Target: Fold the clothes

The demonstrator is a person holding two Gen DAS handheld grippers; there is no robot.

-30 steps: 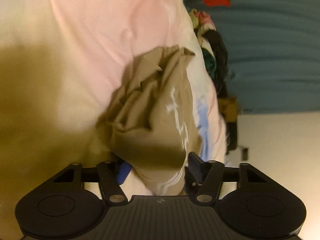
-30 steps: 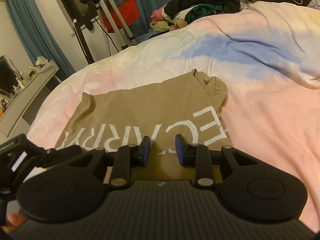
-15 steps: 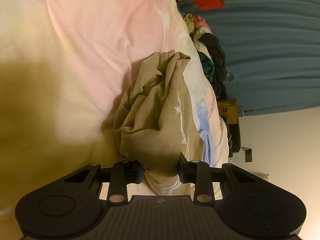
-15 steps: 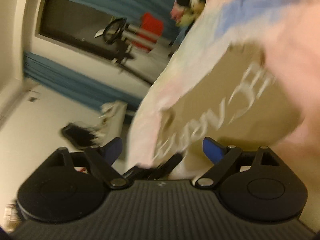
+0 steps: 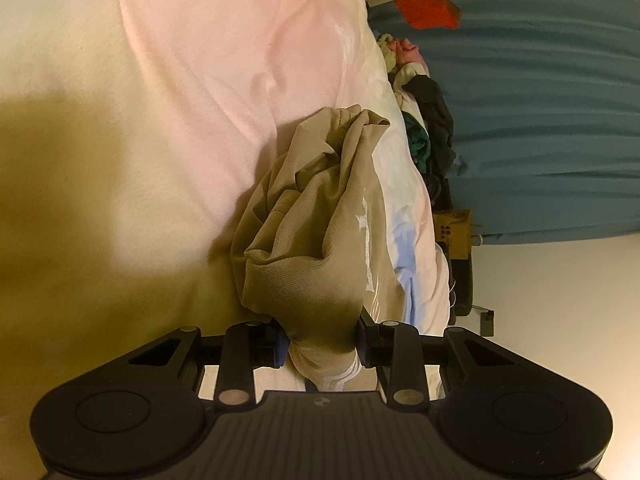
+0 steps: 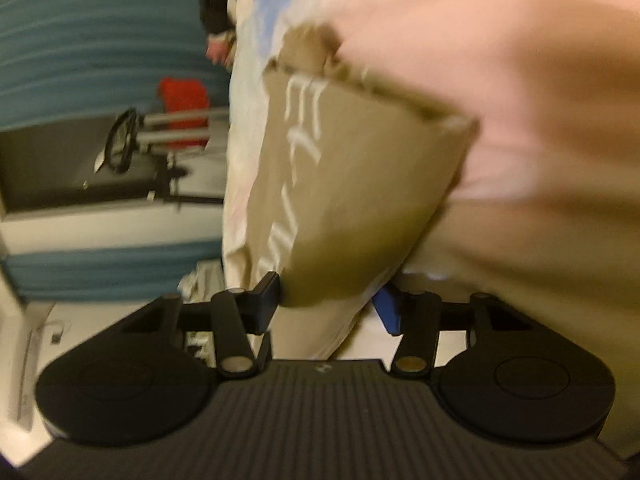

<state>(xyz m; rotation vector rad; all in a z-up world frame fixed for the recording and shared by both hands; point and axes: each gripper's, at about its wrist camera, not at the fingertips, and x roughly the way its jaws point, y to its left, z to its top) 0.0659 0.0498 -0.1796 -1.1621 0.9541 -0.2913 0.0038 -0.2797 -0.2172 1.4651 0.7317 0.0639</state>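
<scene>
Tan shirt [image 5: 316,240] bunched, white lettering showing.

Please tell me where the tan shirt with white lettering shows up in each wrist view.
Left wrist view: tan shirt bunched at centre, running down between the left hand-held gripper fingers.
Right wrist view: tan shirt at centre, a flat folded panel, lettering visible.
Shared landmark: the red item by the blue curtain.

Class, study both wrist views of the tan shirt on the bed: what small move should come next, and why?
Probably finish closing the right gripper on the tan shirt. Its jaws are closing with the shirt's edge between them, while the left gripper already pinches a bunched part. Both holds seem needed before folding.
</scene>
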